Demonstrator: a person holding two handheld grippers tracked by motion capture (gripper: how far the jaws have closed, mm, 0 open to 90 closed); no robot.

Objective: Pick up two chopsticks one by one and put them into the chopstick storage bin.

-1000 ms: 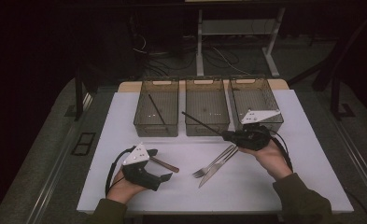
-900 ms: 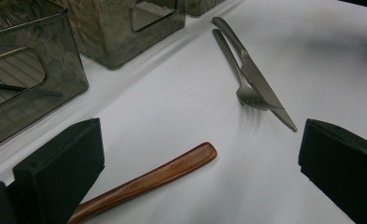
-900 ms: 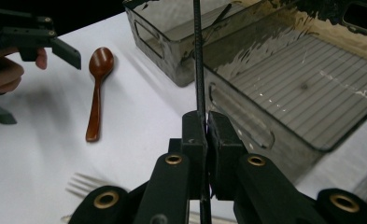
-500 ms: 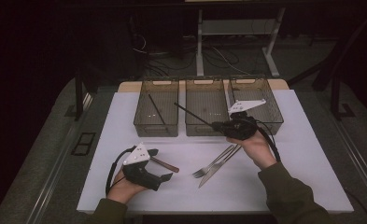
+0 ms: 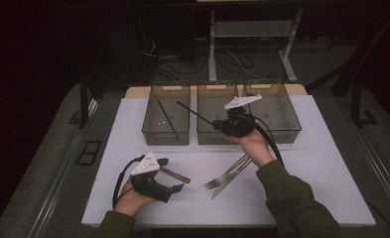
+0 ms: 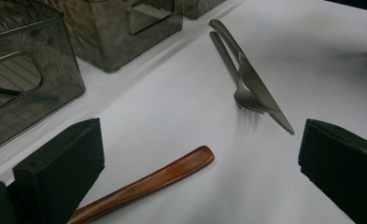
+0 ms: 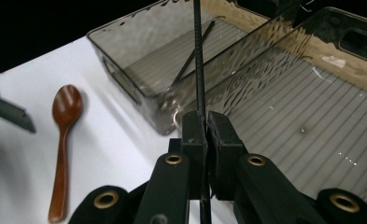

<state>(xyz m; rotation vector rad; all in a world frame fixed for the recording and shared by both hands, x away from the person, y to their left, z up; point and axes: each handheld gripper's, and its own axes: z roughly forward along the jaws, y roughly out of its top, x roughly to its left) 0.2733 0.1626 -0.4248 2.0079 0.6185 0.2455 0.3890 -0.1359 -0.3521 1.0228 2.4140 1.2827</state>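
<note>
Right gripper [image 7: 203, 122] clamped on black chopstick [image 5: 195, 113], held over the middle bin [image 5: 217, 136] (tip toward left bin). Left gripper [image 6: 200, 154] wide open, straddling wooden spoon [image 6: 146, 184] handle.

a thin black chopstick [image 5: 195, 112] is held up off the table, slanting far-left over the middle bin [image 5: 217, 136]. its tip reaches toward the left bin [image 5: 166, 135], where a second chopstick [image 5: 166, 116] lies.
</note>
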